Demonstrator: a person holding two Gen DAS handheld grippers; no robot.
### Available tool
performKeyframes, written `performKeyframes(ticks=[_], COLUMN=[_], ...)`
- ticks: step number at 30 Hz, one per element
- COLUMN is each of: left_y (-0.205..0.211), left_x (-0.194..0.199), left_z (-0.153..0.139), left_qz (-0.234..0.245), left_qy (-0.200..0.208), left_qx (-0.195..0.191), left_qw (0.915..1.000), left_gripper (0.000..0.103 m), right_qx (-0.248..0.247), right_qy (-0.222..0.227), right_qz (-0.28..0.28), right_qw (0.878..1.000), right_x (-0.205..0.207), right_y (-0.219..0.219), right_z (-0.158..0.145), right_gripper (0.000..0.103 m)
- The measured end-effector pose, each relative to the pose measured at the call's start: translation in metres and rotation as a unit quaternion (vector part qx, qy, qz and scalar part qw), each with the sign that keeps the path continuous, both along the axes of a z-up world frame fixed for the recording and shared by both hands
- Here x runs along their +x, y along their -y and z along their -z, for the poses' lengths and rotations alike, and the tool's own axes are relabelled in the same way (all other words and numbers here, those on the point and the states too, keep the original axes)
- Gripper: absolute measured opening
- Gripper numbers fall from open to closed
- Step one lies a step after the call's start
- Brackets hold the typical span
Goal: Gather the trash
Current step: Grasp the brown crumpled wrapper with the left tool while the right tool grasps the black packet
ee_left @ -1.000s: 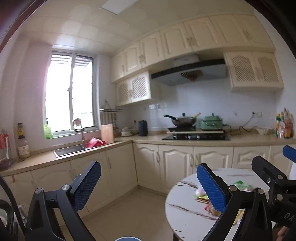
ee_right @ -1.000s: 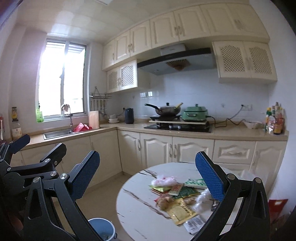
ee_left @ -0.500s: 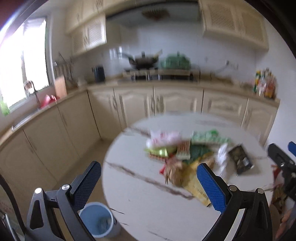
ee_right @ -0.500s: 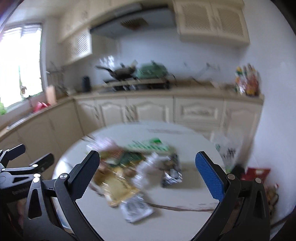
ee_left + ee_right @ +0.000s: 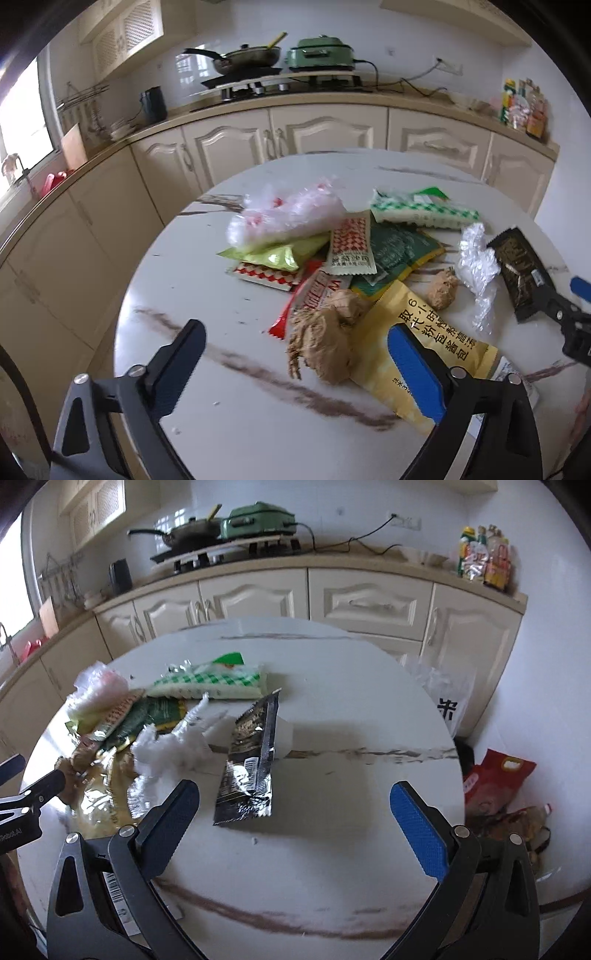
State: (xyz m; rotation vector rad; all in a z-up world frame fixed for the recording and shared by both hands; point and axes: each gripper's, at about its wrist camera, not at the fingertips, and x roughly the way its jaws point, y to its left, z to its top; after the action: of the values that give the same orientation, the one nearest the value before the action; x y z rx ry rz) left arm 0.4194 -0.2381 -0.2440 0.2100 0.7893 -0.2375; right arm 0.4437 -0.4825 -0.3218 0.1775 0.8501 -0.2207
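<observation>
Two grippers hang over the round marble table (image 5: 207, 417), neither holding anything. The left gripper (image 5: 295, 365) is wide, though its jaws have just been closing a little with nothing between them; nearest its tips lie a crumpled brown paper wad (image 5: 325, 343) and a yellow sachet (image 5: 417, 343) partly under the blue pad. The right gripper (image 5: 295, 827) stands fully wide, with a black foil packet (image 5: 251, 771) lying flat just ahead of its left finger. Beyond these the trash spreads in an overlapping heap: a smaller brown wad (image 5: 441, 291), crinkled clear plastic (image 5: 476, 262), a dark green packet (image 5: 399, 251), a red-and-white checked sachet (image 5: 351, 243), a lime-green wrapper (image 5: 277, 254), a clear bag (image 5: 288, 218) and, farthest, a green-and-white checked pack (image 5: 421, 212). Behind it run the cabinets and the stove with a wok (image 5: 247, 59). The likely trouble is thin, flat foil: pads may slide over it or push it along the smooth top. In the heap, a pinch could drag neighbouring wrappers off the edge.
</observation>
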Motion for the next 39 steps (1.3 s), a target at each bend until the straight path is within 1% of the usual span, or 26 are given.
performKeyframes(ticks=[1, 2, 3, 4, 5, 6, 10, 12, 14, 16, 17, 19, 22, 26, 30, 31, 33, 35, 36, 39], left_y=[-0.001, -0.002, -0.007, -0.010, -0.014, -0.017, -0.019, -0.023, -0.028, -0.034, -0.036, -0.041, -0.049, -0.060, -0.080, -0.084, -0.094, -0.103, -0.107, -0.119], left_x=[0.004, 0.008, 0.013, 0.017, 0.020, 0.021, 0.019, 0.019, 0.014, 0.009, 0.006, -0.001, -0.012, -0.025, -0.040, -0.042, -0.048, -0.054, -0.058, -0.070], left_z=[0.006, 0.012, 0.017, 0.021, 0.023, 0.023, 0.021, 0.021, 0.013, 0.004, -0.001, -0.010, -0.021, -0.030, -0.043, -0.047, -0.052, -0.055, -0.057, -0.062], left_qz=[0.002, 0.000, 0.000, 0.005, 0.013, 0.022, 0.033, 0.040, 0.050, 0.056, 0.058, 0.062, 0.065, 0.068, 0.066, 0.065, 0.063, 0.063, 0.065, 0.070], left_qy=[-0.007, -0.013, -0.028, -0.036, -0.044, -0.050, -0.045, -0.048, -0.046, -0.041, -0.039, -0.037, -0.031, -0.028, -0.025, -0.022, -0.021, -0.021, -0.020, -0.020], left_qx=[0.003, 0.002, -0.010, -0.029, -0.052, -0.070, -0.066, -0.078, -0.086, -0.094, -0.098, -0.110, -0.118, -0.125, -0.138, -0.140, -0.144, -0.147, -0.148, -0.149], left_qw=[1.0000, 0.9999, 0.9996, 0.9989, 0.9976, 0.9960, 0.9963, 0.9950, 0.9940, 0.9932, 0.9927, 0.9914, 0.9904, 0.9894, 0.9878, 0.9878, 0.9874, 0.9869, 0.9867, 0.9861], left_gripper=[0.080, 0.068, 0.061, 0.057, 0.043, 0.035, 0.035, 0.034, 0.034, 0.034, 0.034, 0.034, 0.034, 0.034, 0.034, 0.034, 0.035, 0.034, 0.035, 0.035], right_qx=[0.003, 0.006, 0.011, 0.011, 0.008, 0.003, 0.003, -0.005, -0.007, -0.015, -0.012, -0.012, 0.005, 0.033, 0.045, 0.046, 0.039, 0.038, 0.040, 0.038], right_qy=[-0.004, -0.006, -0.008, -0.009, -0.013, -0.018, -0.033, -0.048, -0.054, -0.061, -0.063, -0.060, -0.049, -0.030, 0.003, 0.008, 0.010, -0.007, -0.006, -0.012], right_qz=[-0.006, -0.009, -0.015, -0.018, -0.020, -0.022, -0.034, -0.036, -0.044, -0.055, -0.059, -0.061, -0.061, -0.057, -0.043, -0.044, -0.046, -0.056, -0.056, -0.042], right_qw=[1.000, 1.000, 1.000, 1.000, 1.000, 1.000, 0.999, 0.998, 0.998, 0.996, 0.996, 0.996, 0.997, 0.997, 0.998, 0.998, 0.998, 0.998, 0.998, 0.998], right_x=[0.002, 0.004, 0.006, 0.007, 0.010, 0.013, 0.028, 0.037, 0.045, 0.049, 0.050, 0.049, 0.041, 0.027, 0.006, 0.003, 0.000, 0.002, 0.002, 0.004], right_y=[0.001, 0.001, 0.002, 0.002, 0.002, 0.001, 0.002, 0.002, 0.001, -0.003, -0.003, -0.004, -0.001, 0.005, 0.006, 0.004, -0.002, -0.009, -0.010, -0.011], right_z=[0.002, 0.003, 0.004, 0.003, 0.003, 0.004, 0.007, 0.010, 0.012, 0.012, 0.013, 0.013, 0.011, 0.006, -0.012, -0.017, -0.025, -0.025, -0.025, -0.022], right_gripper=[0.103, 0.103, 0.103, 0.103, 0.103, 0.103, 0.103, 0.103, 0.096, 0.067, 0.061, 0.041, 0.030, 0.022, 0.007, 0.004, 0.002, 0.002, 0.002, 0.002])
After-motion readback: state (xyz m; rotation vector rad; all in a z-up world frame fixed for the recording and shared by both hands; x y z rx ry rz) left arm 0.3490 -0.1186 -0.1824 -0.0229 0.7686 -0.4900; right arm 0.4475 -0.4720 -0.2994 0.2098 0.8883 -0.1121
